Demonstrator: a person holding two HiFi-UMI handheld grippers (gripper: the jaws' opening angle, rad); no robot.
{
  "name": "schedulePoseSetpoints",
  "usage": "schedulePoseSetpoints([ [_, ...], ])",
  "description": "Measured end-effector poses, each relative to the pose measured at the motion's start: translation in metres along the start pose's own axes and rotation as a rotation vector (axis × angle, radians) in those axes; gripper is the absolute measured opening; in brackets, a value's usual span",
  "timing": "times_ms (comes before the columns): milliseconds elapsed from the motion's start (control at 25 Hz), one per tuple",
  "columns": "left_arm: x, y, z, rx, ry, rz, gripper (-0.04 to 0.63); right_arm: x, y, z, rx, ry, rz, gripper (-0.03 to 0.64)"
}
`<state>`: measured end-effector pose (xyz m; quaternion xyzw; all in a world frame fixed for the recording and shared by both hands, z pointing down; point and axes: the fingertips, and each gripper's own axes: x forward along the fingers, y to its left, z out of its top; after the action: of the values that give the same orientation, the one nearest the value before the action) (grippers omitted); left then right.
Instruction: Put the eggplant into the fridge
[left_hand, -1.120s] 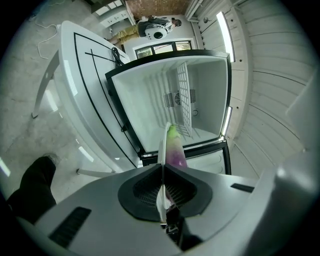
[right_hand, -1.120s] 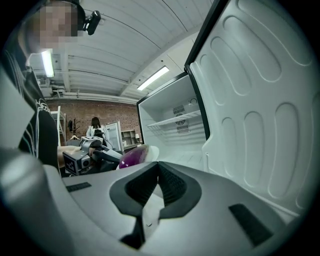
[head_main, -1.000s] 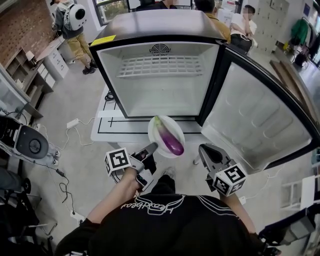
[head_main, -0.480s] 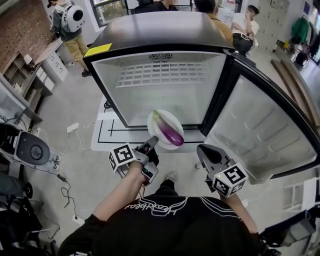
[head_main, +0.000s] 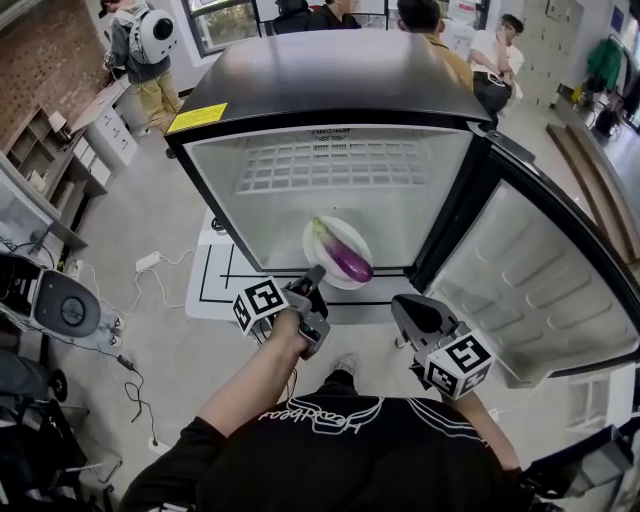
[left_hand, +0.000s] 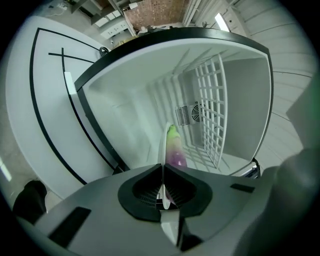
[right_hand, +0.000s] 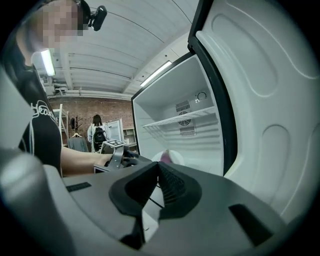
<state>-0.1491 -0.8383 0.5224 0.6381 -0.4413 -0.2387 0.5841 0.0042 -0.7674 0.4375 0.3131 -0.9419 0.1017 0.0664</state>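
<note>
With left gripper (head_main: 315, 274) pinched on plate (head_main: 322, 240) rim, carry eggplant (head_main: 347, 259) level onto fridge (head_main: 330, 80) floor, below shelf (head_main: 340, 165). Hold right gripper (head_main: 402, 306), closed and empty, clear of door (head_main: 540, 290).

Only the far end of the eggplant (left_hand: 174, 150) clears the left gripper (left_hand: 162, 175), which hides the rest and most of the plate (left_hand: 161, 145). The fridge door (head_main: 540, 290) runs off the right edge; far onlookers (head_main: 425, 15) are cropped.

You have the open fridge (head_main: 320, 80) standing on a low white worktop (head_main: 213, 265) lined in black, itself on the grey floor (head_main: 150, 200).
</note>
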Motion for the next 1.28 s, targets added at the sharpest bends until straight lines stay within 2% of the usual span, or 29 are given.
schedulePoseSetpoints([
  [280, 0.024, 0.028, 0.016, -0.016, -0.015, 0.037, 0.021, 0.013, -0.001, -0.015, 0.012, 0.005, 0.012, 0.006],
  [520, 0.053, 0.027, 0.043, -0.02, -0.018, 0.093, 0.023, 0.038, -0.006, 0.008, 0.021, 0.025, 0.033, 0.006],
  [800, 0.073, 0.037, 0.048, -0.026, -0.017, 0.141, 0.023, 0.045, -0.001, 0.001, 0.04, 0.036, 0.054, 0.006],
  [1080, 0.082, 0.046, 0.056, -0.061, -0.018, 0.173, 0.023, 0.049, -0.004, -0.001, 0.021, 0.039, 0.065, 0.006],
  [1280, 0.086, 0.05, 0.06, -0.078, -0.016, 0.211, 0.023, 0.051, -0.006, 0.003, 0.049, 0.033, 0.066, 0.006],
])
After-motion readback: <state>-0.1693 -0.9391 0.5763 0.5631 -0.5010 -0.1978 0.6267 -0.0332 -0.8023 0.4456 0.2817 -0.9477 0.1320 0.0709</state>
